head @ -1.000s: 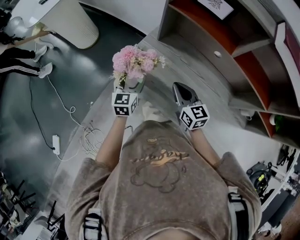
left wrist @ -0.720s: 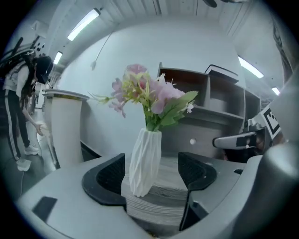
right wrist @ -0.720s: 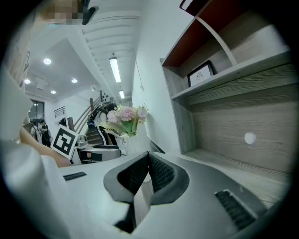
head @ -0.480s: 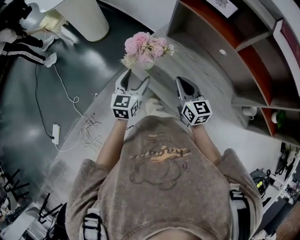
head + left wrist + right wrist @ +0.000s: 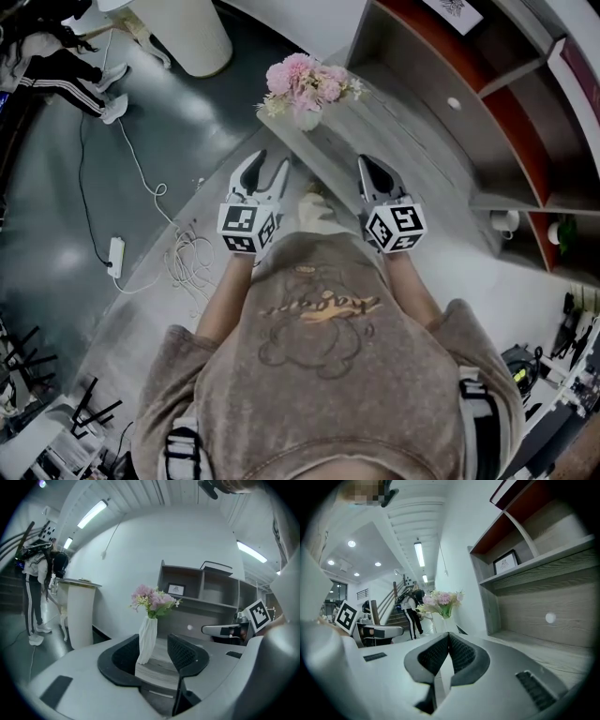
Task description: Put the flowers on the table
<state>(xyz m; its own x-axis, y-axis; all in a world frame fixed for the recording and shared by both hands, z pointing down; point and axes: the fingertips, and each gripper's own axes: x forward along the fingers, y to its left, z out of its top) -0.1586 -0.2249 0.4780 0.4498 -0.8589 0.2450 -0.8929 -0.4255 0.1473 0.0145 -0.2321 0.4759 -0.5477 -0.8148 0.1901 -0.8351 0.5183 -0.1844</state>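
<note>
A bunch of pink flowers (image 5: 307,82) stands upright in a white ribbed vase (image 5: 307,118) on the near corner of the grey wooden table (image 5: 403,141). My left gripper (image 5: 263,172) hangs short of that corner, apart from the vase, and its jaws are closing with nothing between them. In the left gripper view the vase (image 5: 147,639) and flowers (image 5: 155,599) stand beyond the pads (image 5: 184,654). My right gripper (image 5: 371,172) is over the table's near edge, shut and empty. The right gripper view shows the flowers (image 5: 440,599) far ahead, past its closed jaws (image 5: 448,638).
A grey and red shelf unit (image 5: 487,84) lines the table's far side, with a framed picture (image 5: 505,563) and a mug (image 5: 506,222). On the dark floor to the left are a white pedestal (image 5: 187,33), a cable with a power strip (image 5: 114,258) and a person (image 5: 66,66).
The left gripper has come away from the vase and drawn back toward me, its jaws now narrower. The vase stays standing on the table's corner. The right gripper has drawn back slightly.
</note>
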